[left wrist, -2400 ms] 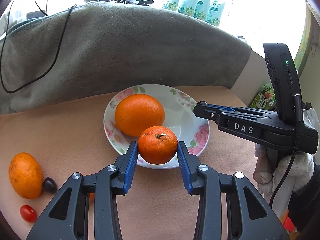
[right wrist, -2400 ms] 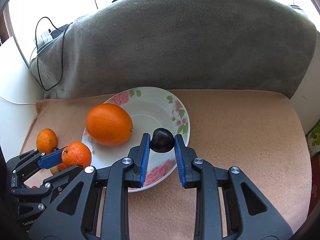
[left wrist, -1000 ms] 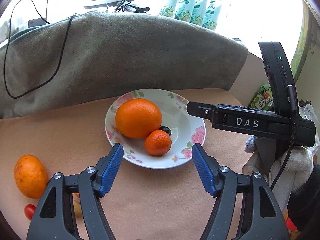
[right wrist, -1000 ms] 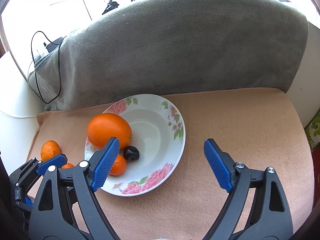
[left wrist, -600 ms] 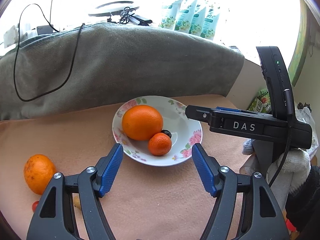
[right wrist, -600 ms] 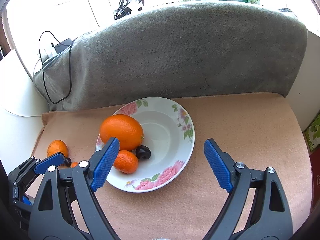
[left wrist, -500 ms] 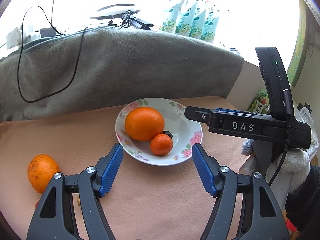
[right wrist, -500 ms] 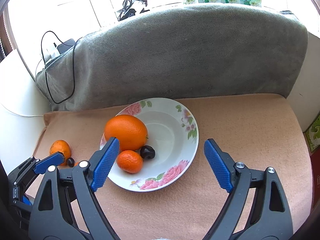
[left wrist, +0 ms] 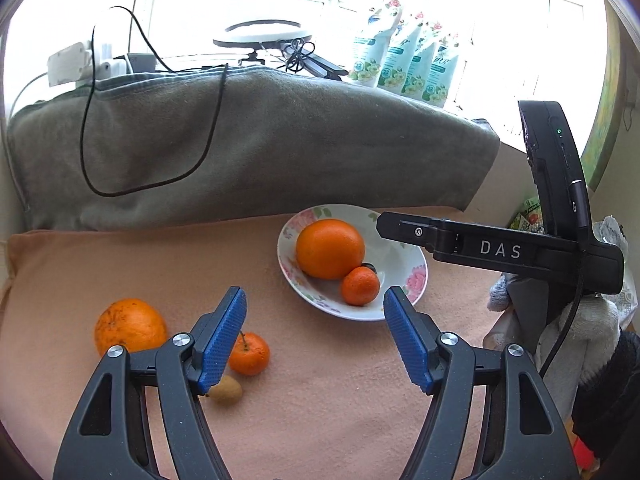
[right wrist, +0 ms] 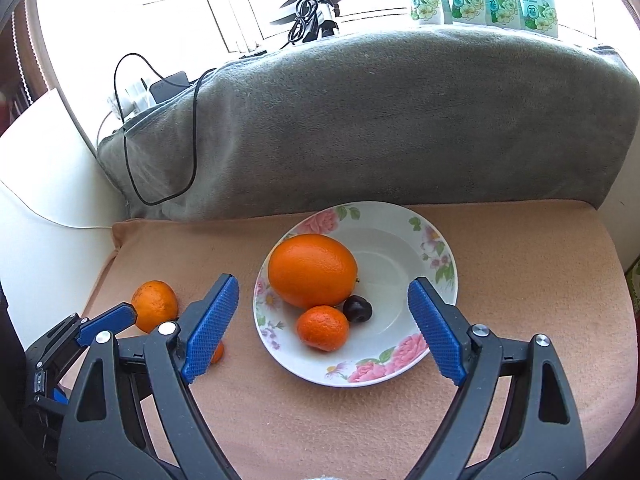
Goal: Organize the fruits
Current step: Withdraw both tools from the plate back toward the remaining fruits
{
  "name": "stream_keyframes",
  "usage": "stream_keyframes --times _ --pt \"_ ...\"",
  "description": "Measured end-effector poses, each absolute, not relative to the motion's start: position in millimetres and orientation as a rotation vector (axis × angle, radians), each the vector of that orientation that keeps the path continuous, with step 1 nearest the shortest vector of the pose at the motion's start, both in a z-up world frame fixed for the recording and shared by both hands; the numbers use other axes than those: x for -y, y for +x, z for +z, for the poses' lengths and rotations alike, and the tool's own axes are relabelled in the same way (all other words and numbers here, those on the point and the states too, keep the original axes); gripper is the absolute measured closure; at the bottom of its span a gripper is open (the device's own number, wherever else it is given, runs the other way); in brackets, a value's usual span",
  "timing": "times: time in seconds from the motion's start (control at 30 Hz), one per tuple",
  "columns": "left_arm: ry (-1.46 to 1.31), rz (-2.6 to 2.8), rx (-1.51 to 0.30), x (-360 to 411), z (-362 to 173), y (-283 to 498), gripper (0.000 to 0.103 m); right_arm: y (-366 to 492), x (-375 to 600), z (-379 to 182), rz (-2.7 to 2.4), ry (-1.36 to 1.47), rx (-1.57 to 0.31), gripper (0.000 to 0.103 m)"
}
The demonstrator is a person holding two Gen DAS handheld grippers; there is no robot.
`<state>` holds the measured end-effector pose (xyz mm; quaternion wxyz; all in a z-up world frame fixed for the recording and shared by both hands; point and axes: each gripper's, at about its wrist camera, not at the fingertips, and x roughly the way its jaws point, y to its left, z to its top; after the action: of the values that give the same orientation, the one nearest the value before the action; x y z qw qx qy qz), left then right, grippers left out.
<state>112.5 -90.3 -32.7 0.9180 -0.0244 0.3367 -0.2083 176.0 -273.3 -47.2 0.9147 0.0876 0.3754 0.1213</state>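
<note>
Both my jaws hang open and empty; the loose tangerine (left wrist: 249, 353) sits just by my left gripper (left wrist: 316, 336), probably nearer than my right gripper (right wrist: 324, 330).

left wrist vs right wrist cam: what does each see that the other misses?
Left wrist only: the small brown fruit on the mat, plus the gloved hand holding the right gripper. Right wrist only: the dark cherry in full; the left view shows just a sliver. Both: floral bowl with large orange and small mandarin, two loose orange fruits left of it, grey blanket. Left gripper open too.
</note>
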Motion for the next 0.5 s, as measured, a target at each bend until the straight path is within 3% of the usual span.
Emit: stream_keyframes --times 0.5 --pt "-0.141 -0.326 -0.721 18 -51 115 0.032 187 232 -49 0.336 0.193 -0.805 0.014"
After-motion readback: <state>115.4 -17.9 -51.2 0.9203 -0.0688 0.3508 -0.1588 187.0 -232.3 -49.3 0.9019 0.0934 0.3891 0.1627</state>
